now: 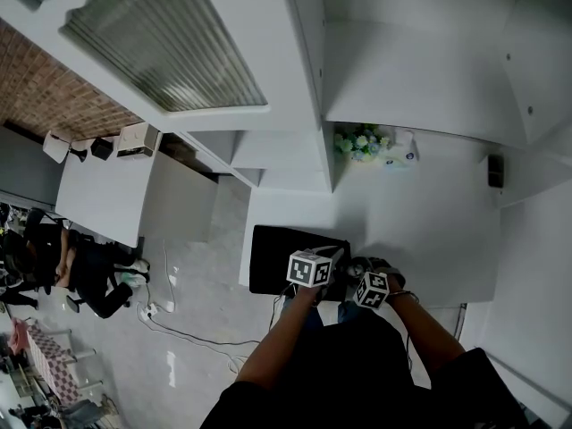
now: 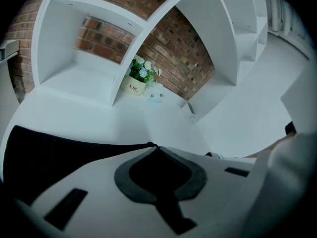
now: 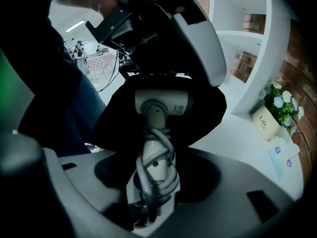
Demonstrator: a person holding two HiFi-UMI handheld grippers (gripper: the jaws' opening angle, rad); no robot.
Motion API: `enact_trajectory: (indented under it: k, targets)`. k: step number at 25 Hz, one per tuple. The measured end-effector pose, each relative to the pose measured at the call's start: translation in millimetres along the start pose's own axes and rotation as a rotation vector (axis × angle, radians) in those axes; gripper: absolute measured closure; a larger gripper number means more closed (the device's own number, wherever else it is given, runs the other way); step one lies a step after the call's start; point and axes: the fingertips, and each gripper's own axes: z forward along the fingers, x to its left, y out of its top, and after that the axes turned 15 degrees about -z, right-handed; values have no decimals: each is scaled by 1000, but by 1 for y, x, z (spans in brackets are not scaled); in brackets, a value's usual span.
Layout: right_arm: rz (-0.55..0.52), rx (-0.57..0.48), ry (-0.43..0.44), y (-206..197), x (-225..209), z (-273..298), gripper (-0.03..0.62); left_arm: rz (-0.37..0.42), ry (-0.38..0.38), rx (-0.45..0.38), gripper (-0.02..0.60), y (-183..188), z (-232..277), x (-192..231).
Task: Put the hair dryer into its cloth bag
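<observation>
The black cloth bag [image 1: 277,259] lies on the white table [image 1: 420,239], near its left edge. My left gripper [image 2: 152,146] is shut on the bag's rim and holds its black cloth [image 2: 54,152] up. In the right gripper view the bag's mouth [image 3: 210,108] gapes below the left gripper's white body [image 3: 195,33]. The grey-white hair dryer [image 3: 162,104] has its head inside that mouth. Its handle, wound with its cord [image 3: 158,170], runs back between the jaws of my right gripper [image 3: 153,187], which are closed on it. In the head view both grippers sit close together over the bag's right end.
A small pot of flowers [image 1: 360,141] and a tissue packet [image 1: 399,155] stand at the back of the table under white shelving [image 2: 148,29]. The table's left edge drops to the floor, where cables [image 1: 188,333] lie. People sit far off at the left [image 1: 80,271].
</observation>
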Motion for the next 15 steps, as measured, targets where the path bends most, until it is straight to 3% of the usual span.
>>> enact_trajectory:
  k: [4,10,15]
  targets:
    - [116,-5,16,6,-2,-10,322,14,8,22,556,-4,1,1]
    - [136,-49,-6,1,0,-42,307,3,-3,12,556,-5,1,-1]
    - [142,9,1,-27,7,-41,307,-17,5,-10,556,-3,-3,-2]
